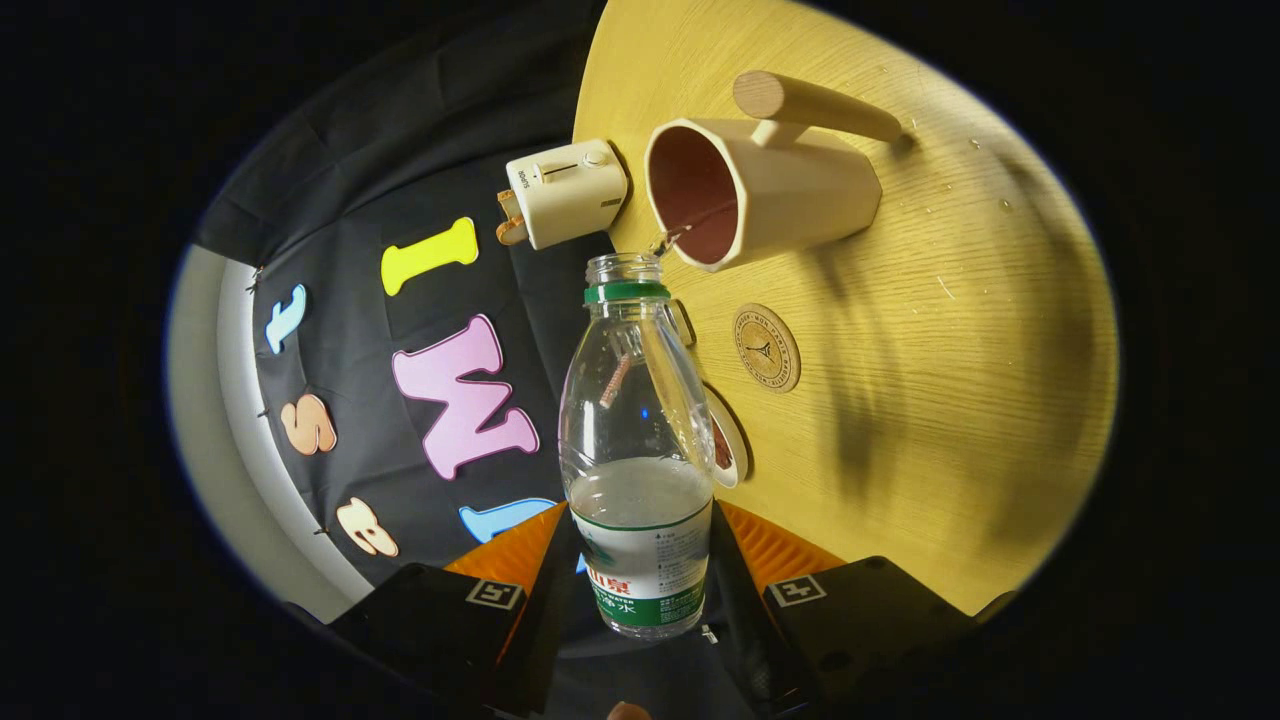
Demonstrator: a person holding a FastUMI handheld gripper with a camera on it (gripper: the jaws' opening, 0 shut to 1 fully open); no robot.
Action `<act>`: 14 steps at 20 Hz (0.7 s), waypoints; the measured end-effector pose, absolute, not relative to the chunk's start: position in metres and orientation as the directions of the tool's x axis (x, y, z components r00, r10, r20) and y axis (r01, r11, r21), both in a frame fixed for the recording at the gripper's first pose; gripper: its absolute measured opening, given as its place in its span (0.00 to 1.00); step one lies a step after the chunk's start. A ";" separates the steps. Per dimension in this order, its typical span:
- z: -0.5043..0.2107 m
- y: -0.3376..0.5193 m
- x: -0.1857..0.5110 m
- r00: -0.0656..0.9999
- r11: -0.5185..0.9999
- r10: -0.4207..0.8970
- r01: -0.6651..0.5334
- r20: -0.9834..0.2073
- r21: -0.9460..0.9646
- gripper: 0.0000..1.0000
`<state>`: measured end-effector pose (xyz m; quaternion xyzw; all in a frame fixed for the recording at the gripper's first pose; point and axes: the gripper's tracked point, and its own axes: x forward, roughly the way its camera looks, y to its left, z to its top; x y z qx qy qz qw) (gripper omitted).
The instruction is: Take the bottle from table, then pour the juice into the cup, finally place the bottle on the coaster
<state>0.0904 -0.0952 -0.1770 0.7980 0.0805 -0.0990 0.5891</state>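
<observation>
My gripper is shut on a clear plastic bottle with a green neck ring and a green-and-white label, held between both fingers. The whole view is rolled sideways, so the bottle is tilted over the wooden table. Its open mouth points at the rim of a cream cup with a dark red inside and a wooden handle. A thin stream of liquid runs from the mouth into the cup. Liquid fills the bottle's lower part. A round wooden coaster lies on the table beside the bottle, nearer than the cup.
A small cream toaster-like box stands at the table's edge next to the cup. A small round dish sits partly hidden behind the bottle. Water drops dot the tabletop beyond the cup.
</observation>
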 end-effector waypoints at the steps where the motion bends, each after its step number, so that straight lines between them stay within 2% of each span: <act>1: -0.175 -0.096 0.091 0.968 -0.299 0.009 0.241 -0.250 0.923 0.74; 14: -0.159 -0.100 0.093 0.973 -0.398 0.015 0.216 -0.229 0.891 0.74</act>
